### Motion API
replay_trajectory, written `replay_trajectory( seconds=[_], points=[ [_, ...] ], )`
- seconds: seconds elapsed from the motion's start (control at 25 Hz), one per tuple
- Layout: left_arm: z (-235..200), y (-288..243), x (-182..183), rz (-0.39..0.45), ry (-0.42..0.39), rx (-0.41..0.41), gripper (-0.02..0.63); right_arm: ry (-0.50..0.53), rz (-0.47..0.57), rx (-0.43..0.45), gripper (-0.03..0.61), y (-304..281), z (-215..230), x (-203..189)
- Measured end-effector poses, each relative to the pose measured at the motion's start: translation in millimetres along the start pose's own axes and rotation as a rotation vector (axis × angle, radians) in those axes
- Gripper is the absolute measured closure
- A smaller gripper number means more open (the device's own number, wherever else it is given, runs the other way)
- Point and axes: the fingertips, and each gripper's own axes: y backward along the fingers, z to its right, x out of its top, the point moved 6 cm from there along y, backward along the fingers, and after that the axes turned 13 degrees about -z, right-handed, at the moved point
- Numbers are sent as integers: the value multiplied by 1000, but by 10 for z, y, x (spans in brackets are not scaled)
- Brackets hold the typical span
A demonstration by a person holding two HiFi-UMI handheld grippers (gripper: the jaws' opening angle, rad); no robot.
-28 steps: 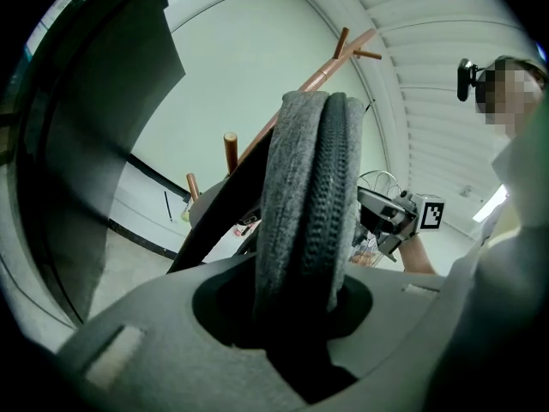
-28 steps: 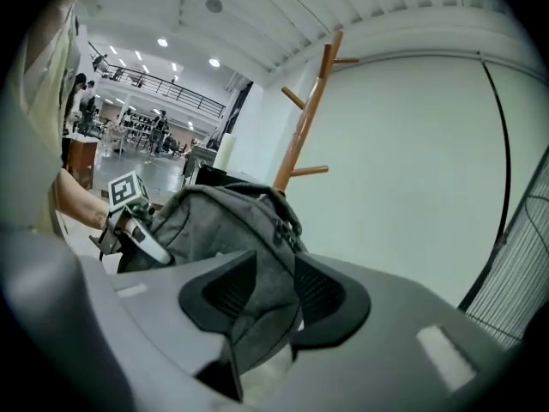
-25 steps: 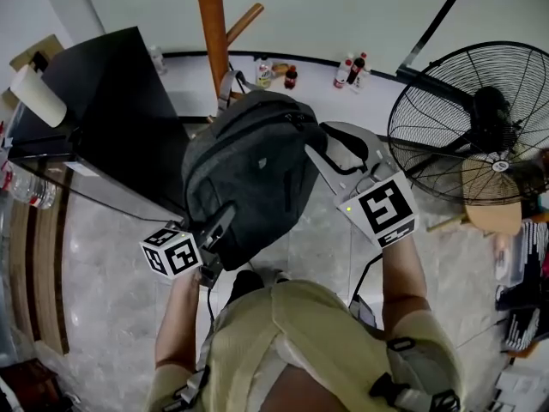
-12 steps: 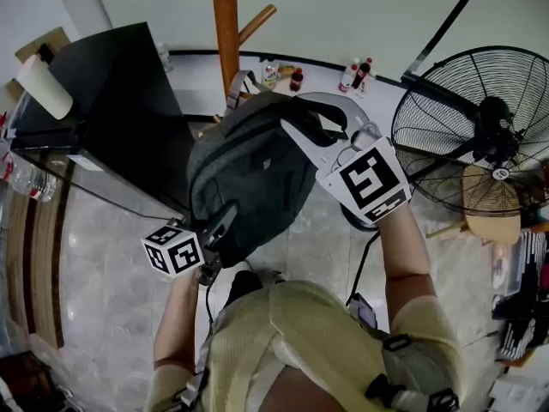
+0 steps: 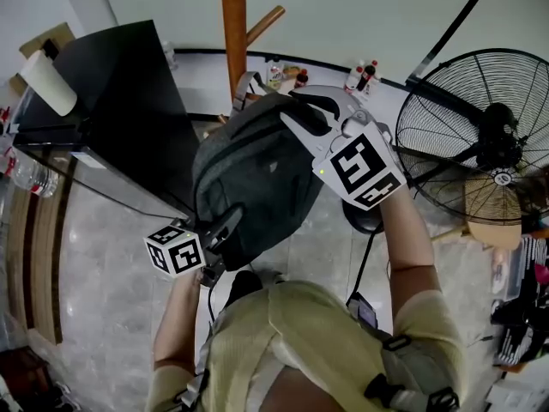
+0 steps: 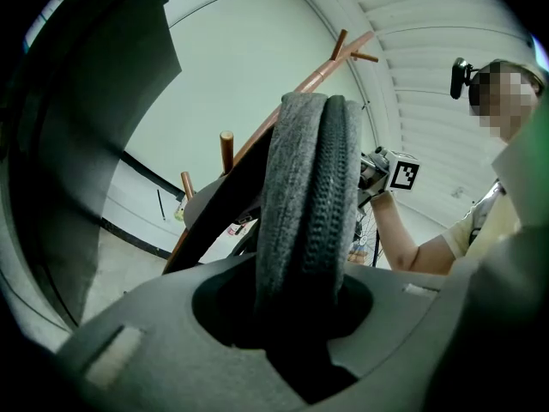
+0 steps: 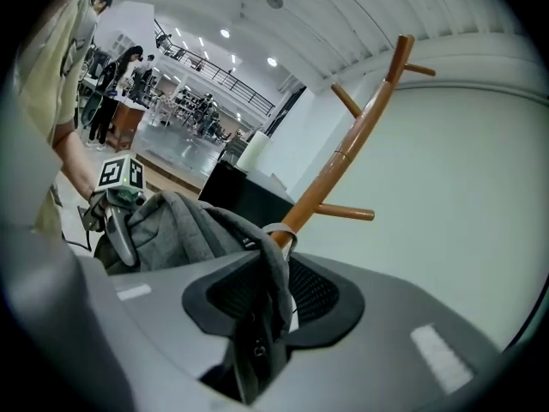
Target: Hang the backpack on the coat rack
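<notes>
A grey backpack (image 5: 253, 178) hangs in the air between my two grippers, close in front of the wooden coat rack (image 5: 233, 24). My left gripper (image 5: 214, 239) is shut on the pack's lower edge. In the left gripper view that thick zipped edge (image 6: 309, 196) stands upright between the jaws of the left gripper (image 6: 300, 299). My right gripper (image 5: 300, 114) is at the pack's top, next to the rack's pole. Its jaws have just been closing, and a fold of grey strap (image 7: 270, 256) is pinched in the right gripper (image 7: 266, 316). The rack's pegs (image 7: 347, 213) rise just behind.
A black table (image 5: 111, 101) stands to the left of the rack, with a paper roll (image 5: 47, 84) on its far corner. A large floor fan (image 5: 480, 136) is on the right. Small bottles (image 5: 360, 75) line the wall's foot.
My right gripper has moved up and left from the backpack's right side to its top by the pole, and has rolled. The left gripper has stayed where it was.
</notes>
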Motion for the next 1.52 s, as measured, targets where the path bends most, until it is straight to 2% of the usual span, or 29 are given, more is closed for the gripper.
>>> replay_trajectory(
  seconds=[0.4,0.68,1.04,1.52],
  points=[
    [2,20,26,-22,-17,-32,514,-14,-12,2,522,-63,24,34],
    [2,42,93,-41,-46,-34,512,-34,-33,12,526,-98,97,58],
    [-40,90,193,-101,-143,-29,509,-64,-75,31,532,-149,170,46],
    [-161,47,193,-129,-181,-74,503,-87,-107,109,532,-176,201,76]
  ],
)
